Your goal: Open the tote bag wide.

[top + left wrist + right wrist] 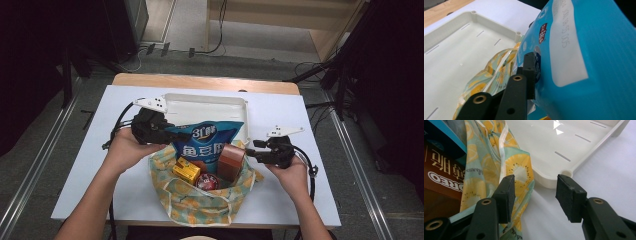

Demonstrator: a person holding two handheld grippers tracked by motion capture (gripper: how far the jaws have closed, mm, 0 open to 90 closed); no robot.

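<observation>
Two hand-held grippers: both at a fabric bag of groceries, one on each side.

High view
- left hand-held gripper [159,131]: at the left edge of the blue snack bag [206,141], jaws pinching that edge.
- right hand-held gripper [254,148]: just right of the bag's rim, apart from the blue snack bag; the brown box [230,161] stands between them.
- nearer hand: the left one, already on the snack bag.
- snack bag, lie: standing half out of the lemon-print bag [200,200], long axis running up and away from the person, top edge toward the white tray [210,102] behind.
- other contents: a yellow carton [186,170] and a red-lidded tin [206,181], lower in the bag, nearer the person.
- counter [295,200]: white, carries bag and tray.

Left gripper view
- grip: one black pad [529,72] pressed flat on the blue snack bag [586,62]; the opposite jaw is hidden behind the packet. Narrow, closed on the packet.
- direction: packet rises to the right of this jaw and leans over it; lemon-print bag [496,72] below, white tray [456,50] beyond to the left.

Right gripper view
- jaws: standing apart, nothing between the pads.
- lemon-print bag [499,165]: cloth hangs against the left-hand pad's outer side, not clamped.
- white tray [564,147]: corner straight ahead past the gap.
- brown box [441,175]: far left, inside the cloth.

Judgement
- turning relation: the packet's long axis points up out of the bag, so a lift along it toward the tray looks the likely move.
</observation>
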